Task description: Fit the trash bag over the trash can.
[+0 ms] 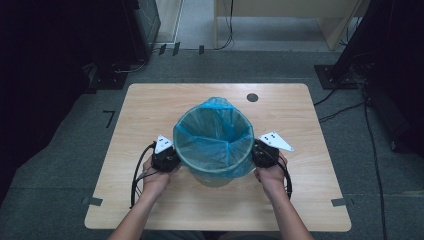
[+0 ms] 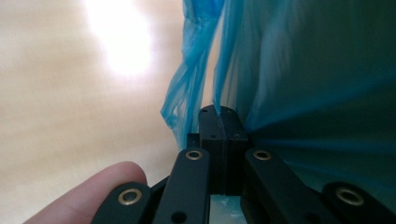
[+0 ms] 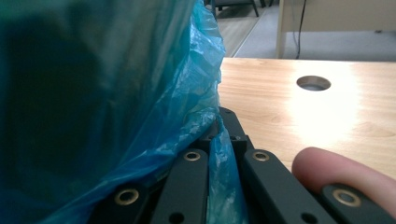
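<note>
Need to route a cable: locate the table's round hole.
In the high view the round hole sits near the table's far edge, right of centre, just beyond the blue-lined bin.

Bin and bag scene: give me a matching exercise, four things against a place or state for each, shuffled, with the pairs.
Things:
1. bag
2. left gripper
3. right gripper
4. table hole

Places or states:
A. far side of the table, right of the bin
B. lines the bin, folded over its rim
C. shut on the bag at the bin's left side
D. shut on the bag at the bin's right side

Pairs: 1-B, 2-C, 3-D, 4-A
</note>
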A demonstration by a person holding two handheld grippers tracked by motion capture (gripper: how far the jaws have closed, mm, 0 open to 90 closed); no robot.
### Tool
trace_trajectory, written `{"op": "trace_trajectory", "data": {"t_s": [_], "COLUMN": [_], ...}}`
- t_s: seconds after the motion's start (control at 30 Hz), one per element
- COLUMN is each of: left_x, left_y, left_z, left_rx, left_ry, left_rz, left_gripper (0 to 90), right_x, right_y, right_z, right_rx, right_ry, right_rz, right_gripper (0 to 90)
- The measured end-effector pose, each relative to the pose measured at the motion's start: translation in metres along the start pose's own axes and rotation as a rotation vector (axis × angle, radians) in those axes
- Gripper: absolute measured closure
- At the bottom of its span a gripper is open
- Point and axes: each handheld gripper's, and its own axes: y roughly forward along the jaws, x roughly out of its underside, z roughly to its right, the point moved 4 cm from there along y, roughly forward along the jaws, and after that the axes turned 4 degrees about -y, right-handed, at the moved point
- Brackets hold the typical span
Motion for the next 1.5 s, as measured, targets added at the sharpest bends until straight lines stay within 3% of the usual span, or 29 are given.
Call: {"op": "trace_trajectory", "data": {"t_s": [0.07,0.13,0.27,0.4,0.47,0.53,0.6,0.7,0.73,0.8,0.83,0.9,0.97,1.0,1.1,1.17,1.2,1.27,1.37,1.5], "left_x": [0.009,0.014,0.021,0.036,0.039,0.042,0.045,0.045,0.046,0.047,0.048,0.047,0.045,0.042,0.031,0.025,0.023,0.020,0.015,0.010], "left_y": [0.005,0.005,-0.004,-0.013,-0.020,-0.025,-0.028,-0.033,-0.036,-0.040,-0.042,-0.048,-0.055,-0.059,-0.074,-0.081,-0.083,-0.085,-0.085,-0.084], "left_z": [-0.001,-0.004,-0.018,-0.034,-0.041,-0.043,-0.043,-0.050,-0.056,-0.063,-0.065,-0.065,-0.066,-0.066,-0.063,-0.056,-0.051,-0.039,-0.023,-0.009], "left_rx": [-0.011,-0.018,-0.054,-0.117,-0.118,-0.139,-0.139,-0.183,-0.201,-0.181,-0.155,-0.106,-0.059,-0.035,0.034,0.095,0.129,0.196,0.241,0.279], "left_ry": [-0.008,-0.031,-0.061,-0.025,-0.040,-0.018,-0.028,-0.043,-0.063,-0.117,-0.131,-0.140,-0.154,-0.160,-0.168,-0.148,-0.128,-0.083,-0.038,-0.002], "left_rz": [-0.029,-0.028,-0.036,-0.072,-0.069,-0.062,-0.051,-0.033,-0.031,-0.026,-0.009,0.036,0.100,0.140,0.266,0.331,0.347,0.360,0.390,0.407], "left_gripper": [90.0,90.0,90.0,90.0,90.0,90.0,89.8,87.8,88.0,87.7,85.1,71.2,62.3,58.7,53.0,48.6,47.1,46.4,41.7,24.4], "right_x": [0.003,0.011,0.040,0.067,0.078,0.082,0.083,0.083,0.084,0.086,0.085,0.080,0.074,0.071,0.061,0.052,0.047,0.035,0.024,0.017], "right_y": [0.002,0.006,0.013,0.007,0.003,-0.003,-0.009,-0.018,-0.021,-0.029,-0.033,-0.042,-0.050,-0.053,-0.058,-0.064,-0.068,-0.077,-0.081,-0.083], "right_z": [-0.001,0.004,0.026,0.046,0.053,0.055,0.055,0.059,0.063,0.076,0.083,0.092,0.093,0.091,0.082,0.076,0.072,0.062,0.048,0.021], "right_rx": [0.050,0.051,0.145,0.209,0.236,0.230,0.224,0.223,0.236,0.260,0.243,0.177,0.063,0.019,-0.024,-0.063,-0.081,-0.120,-0.194,-0.307], "right_ry": [-0.053,-0.030,-0.012,-0.013,-0.027,-0.056,-0.069,-0.099,-0.080,-0.020,0.027,0.096,0.152,0.153,0.079,0.054,0.044,0.019,-0.023,-0.075], "right_rz": [-0.035,-0.072,-0.216,-0.324,-0.360,-0.348,-0.350,-0.318,-0.314,-0.301,-0.277,-0.206,-0.151,-0.134,-0.093,-0.021,0.037,0.148,0.189,0.199], "right_gripper": [90.0,90.0,90.0,90.0,90.0,90.0,89.0,87.2,88.1,89.3,88.8,81.6,73.7,70.3,60.6,48.8,38.9,30.0,21.1,10.4]}}
